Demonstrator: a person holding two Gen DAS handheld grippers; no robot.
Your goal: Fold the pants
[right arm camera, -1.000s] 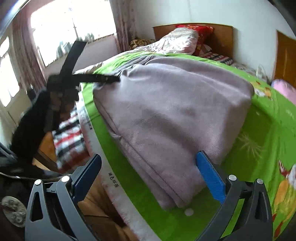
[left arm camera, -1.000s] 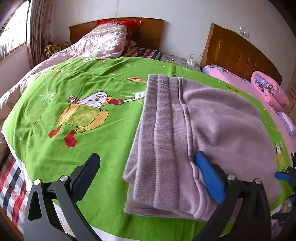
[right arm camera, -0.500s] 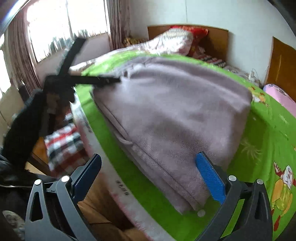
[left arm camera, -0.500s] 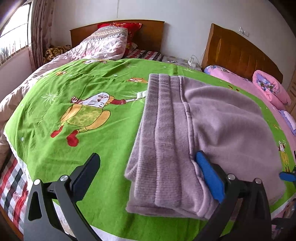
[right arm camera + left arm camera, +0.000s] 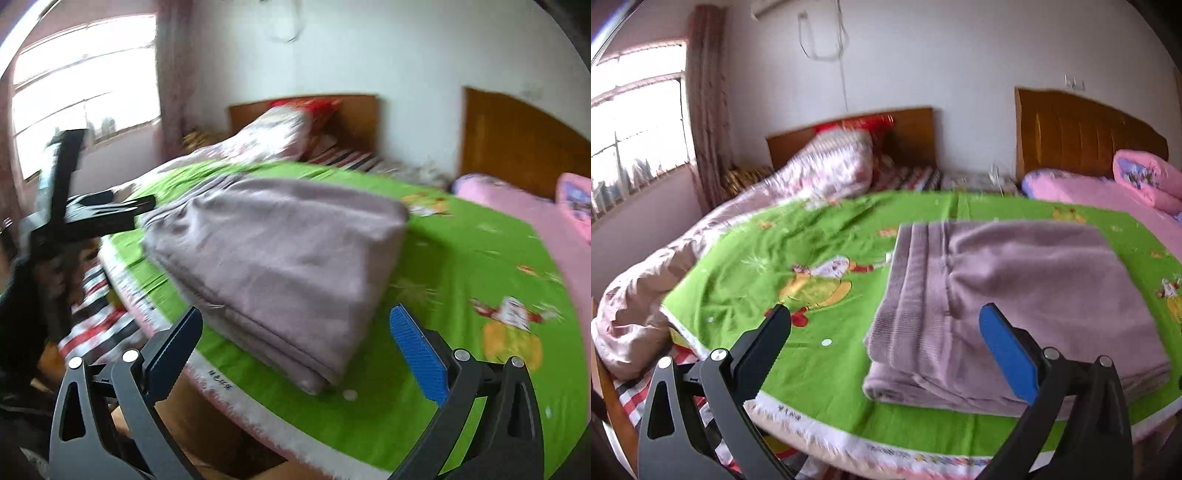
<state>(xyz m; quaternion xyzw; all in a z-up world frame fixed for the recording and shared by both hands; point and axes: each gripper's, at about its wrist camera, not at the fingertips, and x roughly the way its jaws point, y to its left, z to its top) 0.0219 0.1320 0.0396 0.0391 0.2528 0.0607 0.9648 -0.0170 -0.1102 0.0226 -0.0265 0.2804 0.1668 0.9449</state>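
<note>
Left wrist view: we see the folded mauve knit pants (image 5: 1015, 295) lying flat on the green cartoon-print bedsheet (image 5: 798, 258), near its front edge. Our left gripper (image 5: 882, 339) hangs above that edge, fingers wide, empty. Right gripper (image 5: 295, 339) likewise spread wide, clear of the pants (image 5: 280, 251).

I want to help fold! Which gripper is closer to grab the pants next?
Probably the left gripper: it is open, with the pants' near corner just ahead. The right gripper, also open, faces the pants' thick folded edge.
</note>
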